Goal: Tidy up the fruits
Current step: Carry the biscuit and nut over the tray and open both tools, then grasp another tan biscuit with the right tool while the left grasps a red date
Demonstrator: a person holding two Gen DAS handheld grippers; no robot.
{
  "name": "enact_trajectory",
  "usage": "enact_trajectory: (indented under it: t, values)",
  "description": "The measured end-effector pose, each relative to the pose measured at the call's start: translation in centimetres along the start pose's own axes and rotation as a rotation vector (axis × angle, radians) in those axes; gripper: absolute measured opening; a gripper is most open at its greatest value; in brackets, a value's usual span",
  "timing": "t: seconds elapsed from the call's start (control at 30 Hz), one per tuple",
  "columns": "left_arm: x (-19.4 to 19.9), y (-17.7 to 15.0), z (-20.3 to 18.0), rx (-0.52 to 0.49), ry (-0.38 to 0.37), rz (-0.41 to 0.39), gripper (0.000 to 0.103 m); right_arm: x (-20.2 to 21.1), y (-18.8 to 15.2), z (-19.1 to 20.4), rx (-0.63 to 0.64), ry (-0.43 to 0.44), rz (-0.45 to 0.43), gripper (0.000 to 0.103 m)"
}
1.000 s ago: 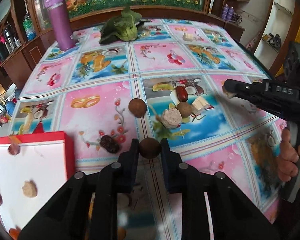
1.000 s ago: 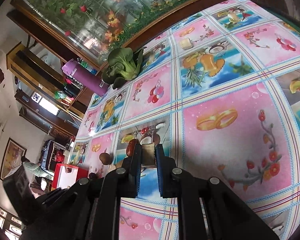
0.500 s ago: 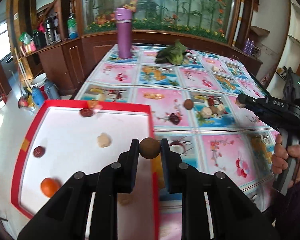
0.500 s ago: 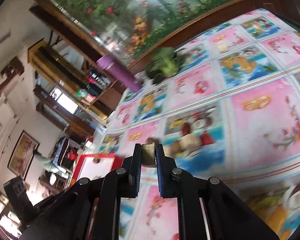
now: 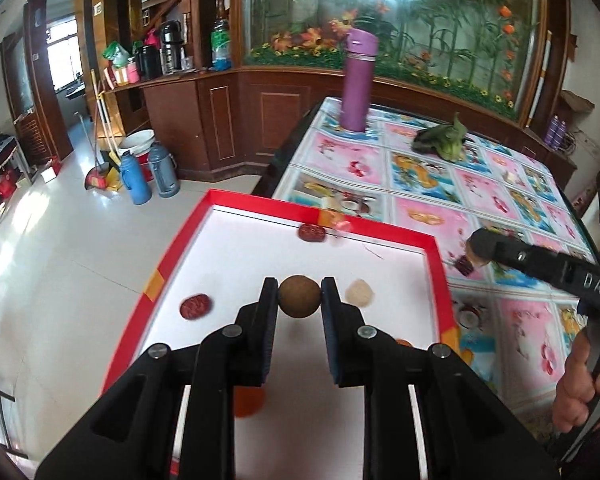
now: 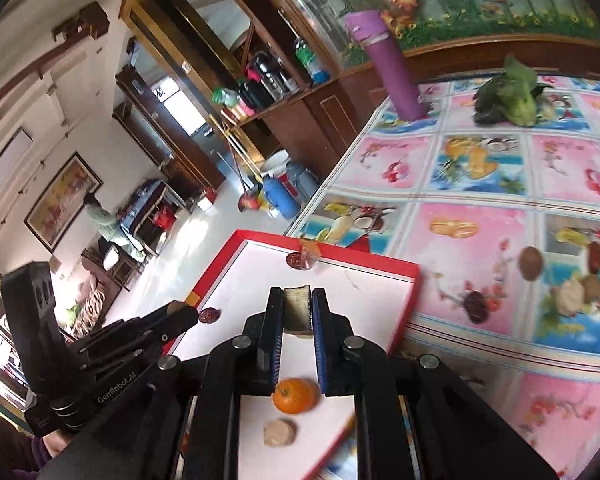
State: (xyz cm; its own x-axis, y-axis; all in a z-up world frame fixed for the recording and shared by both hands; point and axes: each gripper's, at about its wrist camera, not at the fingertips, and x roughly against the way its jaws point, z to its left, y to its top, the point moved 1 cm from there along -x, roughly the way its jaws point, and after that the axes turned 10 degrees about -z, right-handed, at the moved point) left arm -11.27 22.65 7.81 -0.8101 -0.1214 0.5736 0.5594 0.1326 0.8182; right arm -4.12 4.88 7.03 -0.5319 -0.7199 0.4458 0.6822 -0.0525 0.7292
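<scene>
Fruit-print tablecloth covered the table at right. "DAS" marked the right gripper, "GenRobot.AI" the left gripper. Left was clamped on a brown round fruit, right on a pale chunk. Both had moved from the cloth over the red-rimmed tray at centre frame.

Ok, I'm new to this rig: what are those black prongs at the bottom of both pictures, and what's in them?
Those are hand-held grippers, one per hand, each with a camera looking along its fingers. In the left view, the left gripper is shut on a round brown fruit above the red-rimmed tray. In the right view, the right gripper is shut on a pale cut chunk over that tray, near an orange. More fruit pieces lie on the patterned tablecloth.
</scene>
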Motion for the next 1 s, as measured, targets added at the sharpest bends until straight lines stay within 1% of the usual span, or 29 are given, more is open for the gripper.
enact_trajectory:
  t: [0.07,0.13,0.2,0.23,0.3,0.37,0.47,0.57,0.67,0.7,0.73,0.77,0.83,0.9,0.97,1.0]
  values:
    - [-1.4,0.4,0.6,0.008,0.011,0.021,0.023,-2.2,-0.2,0.3,-0.003,-0.008,0.034,0.012]
    - [-3.0,0.6,1.3,0.032,0.036,0.054,0.024,-4.0,-0.5,0.3,0.006,-0.036,0.055,0.011]
    - [-4.4,0.7,1.7,0.042,0.043,0.075,0.024,-5.1,-0.7,0.0,0.012,-0.049,0.067,0.011]
    - [-5.0,0.7,1.7,0.040,0.064,0.086,0.024,-5.5,-0.9,0.1,0.015,-0.059,0.070,0.011]
    - [-6.5,0.6,1.8,0.044,0.077,0.125,0.024,-6.8,-1.1,-0.2,0.019,-0.081,0.094,0.012]
    - [-7.4,0.3,1.9,0.046,0.104,0.150,0.024,-7.6,-1.3,-0.5,0.016,-0.097,0.110,0.011]
    - [-8.1,0.0,1.9,0.027,0.144,0.164,0.024,-8.2,-1.7,-0.8,0.024,-0.109,0.137,0.012]
    - [-8.5,-0.2,1.9,-0.001,0.191,0.177,0.024,-8.7,-2.3,-0.8,0.030,-0.116,0.157,0.015]
    - [-9.1,-0.6,1.9,-0.014,0.203,0.216,0.025,-9.0,-2.6,-0.8,0.038,-0.106,0.177,0.016]
    - [-9.2,-0.8,1.9,-0.019,0.205,0.226,0.026,-8.9,-2.6,-0.8,0.036,-0.097,0.180,0.023]
    - [-9.1,-0.9,1.9,-0.033,0.218,0.220,0.031,-8.9,-2.6,-1.0,0.026,-0.084,0.184,0.033]
    - [-9.0,-0.9,1.9,-0.037,0.226,0.224,0.045,-8.5,-2.5,-1.0,0.013,-0.061,0.179,0.034]
    - [-8.6,-0.8,2.0,-0.019,0.213,0.221,0.057,-7.4,-2.1,-1.1,0.002,-0.044,0.148,0.038]
    - [-7.8,-0.7,1.7,-0.033,0.226,0.202,0.057,-5.8,-1.6,-1.4,0.001,-0.023,0.106,0.039]
    - [-6.8,-0.5,1.2,-0.028,0.205,0.185,0.057,-3.8,-1.2,-2.0,0.007,-0.010,0.058,0.039]
    - [-6.2,-0.4,1.1,-0.021,0.195,0.172,0.057,-2.6,-1.0,-2.4,0.012,-0.021,0.033,0.039]
